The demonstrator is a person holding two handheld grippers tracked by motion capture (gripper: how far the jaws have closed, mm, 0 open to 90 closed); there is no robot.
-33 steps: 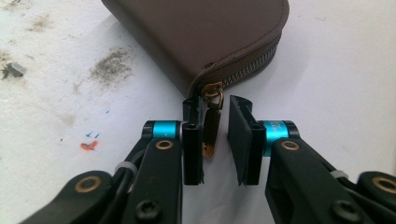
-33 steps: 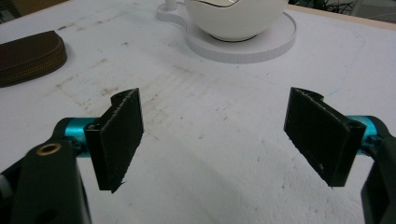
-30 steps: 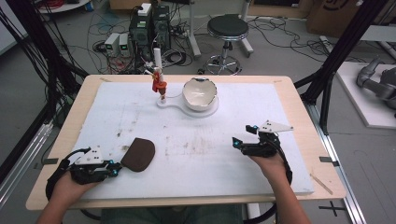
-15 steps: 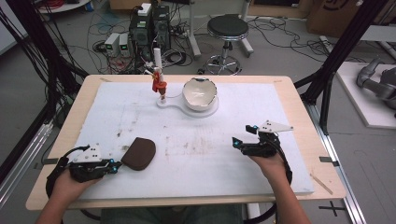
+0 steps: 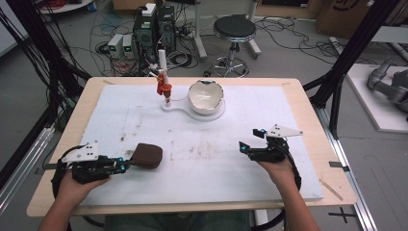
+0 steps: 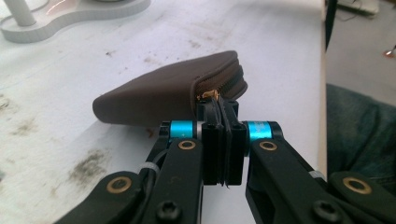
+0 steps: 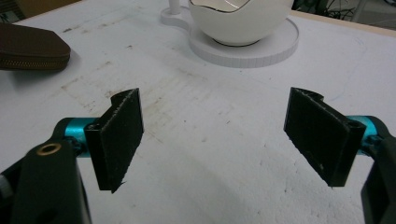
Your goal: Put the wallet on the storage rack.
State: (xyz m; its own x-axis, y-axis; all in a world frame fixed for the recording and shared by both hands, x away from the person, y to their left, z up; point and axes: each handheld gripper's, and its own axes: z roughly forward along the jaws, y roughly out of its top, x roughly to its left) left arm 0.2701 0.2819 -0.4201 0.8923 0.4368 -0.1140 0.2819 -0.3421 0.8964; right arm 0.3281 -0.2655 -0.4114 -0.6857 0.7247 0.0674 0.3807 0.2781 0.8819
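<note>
Pouch zipper pull pinched in your left gripper; your right gripper jaws wide apart, holding nothing.

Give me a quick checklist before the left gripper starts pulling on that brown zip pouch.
1. Left gripper shut at the gold zipper pull of the brown zip pouch: ok, its jaws have just closed.
2. Pull itself clamped between the fingers: cannot tell, they hide it.
3. Pouch lying flat on the white table mat: ok.
4. Right gripper open and holding nothing: ok.
5. Right gripper bracing the pouch: not ok, it sits far off.
6. White egg-shaped bowl apart from the pouch: ok.
</note>
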